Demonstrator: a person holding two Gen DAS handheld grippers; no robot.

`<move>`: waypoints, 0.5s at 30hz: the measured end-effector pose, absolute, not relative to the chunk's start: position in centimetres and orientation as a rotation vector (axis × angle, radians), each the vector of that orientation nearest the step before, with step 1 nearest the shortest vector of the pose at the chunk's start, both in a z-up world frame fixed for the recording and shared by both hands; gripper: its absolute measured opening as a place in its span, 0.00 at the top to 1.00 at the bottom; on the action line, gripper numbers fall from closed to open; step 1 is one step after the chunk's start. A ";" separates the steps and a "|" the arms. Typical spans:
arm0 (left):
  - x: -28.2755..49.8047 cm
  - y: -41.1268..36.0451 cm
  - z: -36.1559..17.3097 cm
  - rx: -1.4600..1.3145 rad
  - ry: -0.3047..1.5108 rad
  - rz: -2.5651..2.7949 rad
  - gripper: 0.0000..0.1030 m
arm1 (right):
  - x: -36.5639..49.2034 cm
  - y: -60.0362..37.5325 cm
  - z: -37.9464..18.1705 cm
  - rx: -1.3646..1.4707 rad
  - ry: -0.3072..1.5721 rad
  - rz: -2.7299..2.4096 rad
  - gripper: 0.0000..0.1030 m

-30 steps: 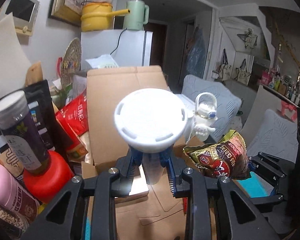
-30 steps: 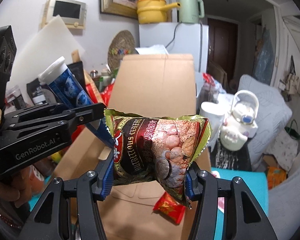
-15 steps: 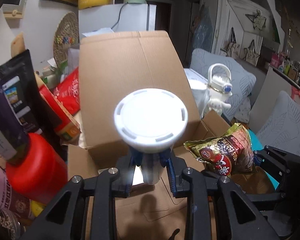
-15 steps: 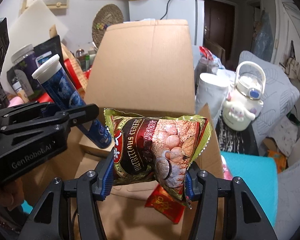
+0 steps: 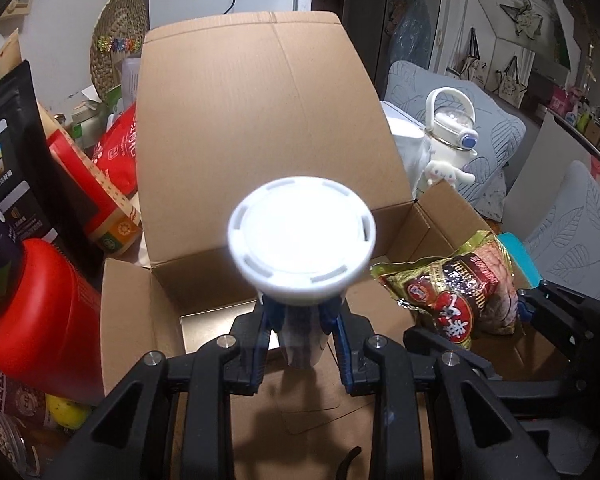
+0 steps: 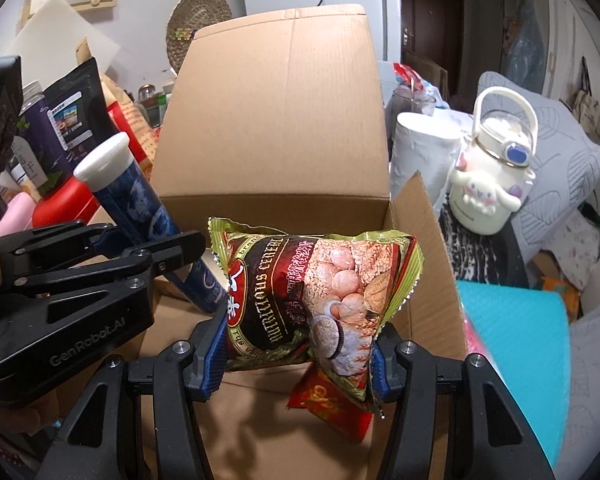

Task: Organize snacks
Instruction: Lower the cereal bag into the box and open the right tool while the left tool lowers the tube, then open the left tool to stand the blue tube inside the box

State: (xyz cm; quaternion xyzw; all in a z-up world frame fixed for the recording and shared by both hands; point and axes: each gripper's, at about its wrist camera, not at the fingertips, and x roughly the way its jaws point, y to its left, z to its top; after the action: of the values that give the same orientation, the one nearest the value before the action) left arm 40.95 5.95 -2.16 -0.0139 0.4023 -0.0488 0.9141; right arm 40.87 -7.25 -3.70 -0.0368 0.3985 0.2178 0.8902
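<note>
Left gripper (image 5: 302, 338) clamped on a blue cylindrical tube with a wide white plastic cap (image 5: 302, 240); blue pads pressing the tube's body from both sides, cap end tilted up and away from the claw, foot of the tube down between the fingers. Seen from the right wrist view as a slanted blue tube (image 6: 140, 216), cap up toward the left, lower end down inside the box.

Right gripper (image 6: 298, 354) closed on a green and dark-red crinkly foil bag of cereal snacks (image 6: 312, 300); pads squeezing the bag's lower part at its left and right edges, most of the bag standing above the fingertips. Same bag (image 5: 456, 292) visible in the left wrist view, just right of the tube.

Both held above the open interior of a brown corrugated cardboard box (image 6: 276, 120), tall rear flap upright behind them, right side flap (image 6: 428, 264) raised beside the bag. Tube toward the box's left side, bag toward its right side, the two near each other but apart.

A small red foil packet (image 6: 332, 404) lying on the box floor near the right wall, directly below the bag.

Outside the box's left edge: a red plastic container (image 5: 40, 312) and dark pouches. Outside the right edge: a cream-white cartoon-character bottle with a loop handle (image 6: 496, 176).
</note>
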 end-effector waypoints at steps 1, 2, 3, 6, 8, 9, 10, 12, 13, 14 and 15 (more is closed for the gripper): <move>41.0 6.0 -2.1 -0.032 0.828 -0.101 0.73 | 40.9 -7.2 -3.7 -0.075 0.830 0.452 0.45; 41.0 6.0 -2.1 -0.034 0.829 -0.099 0.73 | 41.0 -7.3 -3.8 -0.074 0.832 0.451 0.44; 41.1 6.0 -2.2 -0.034 0.834 -0.097 0.73 | 41.1 -7.3 -3.8 -0.071 0.836 0.449 0.44; 41.5 6.0 -2.6 -0.033 0.867 -0.096 0.73 | 41.1 -7.3 -3.9 -0.068 0.846 0.446 0.41; 41.8 6.1 -3.0 -0.042 0.895 -0.091 0.73 | 41.0 -7.2 -3.8 -0.073 0.843 0.445 0.41; 41.9 6.2 -3.1 -0.047 0.903 -0.087 0.73 | 41.0 -7.2 -3.8 -0.077 0.842 0.439 0.39; 41.9 6.2 -3.2 -0.047 0.908 -0.078 0.72 | 40.9 -7.2 -3.7 -0.082 0.840 0.433 0.37; 41.9 6.1 -3.1 -0.030 0.907 -0.057 0.71 | 40.7 -7.2 -3.5 -0.090 0.829 0.429 0.37; 41.8 6.0 -3.1 -0.019 0.906 -0.047 0.69 | 40.7 -7.3 -3.5 -0.093 0.828 0.423 0.37; 41.7 6.0 -3.1 -0.014 0.905 -0.041 0.65 | 40.6 -7.3 -3.4 -0.096 0.828 0.418 0.37; 41.6 5.9 -3.0 -0.009 0.903 -0.034 0.62 | 40.6 -7.3 -3.4 -0.098 0.828 0.414 0.37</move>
State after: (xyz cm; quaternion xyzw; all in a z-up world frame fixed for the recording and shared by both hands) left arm 41.65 5.93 -3.04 -0.0042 0.4363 -0.0163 0.8997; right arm 40.61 -7.34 -3.42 -0.0470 0.3990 0.1997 0.8937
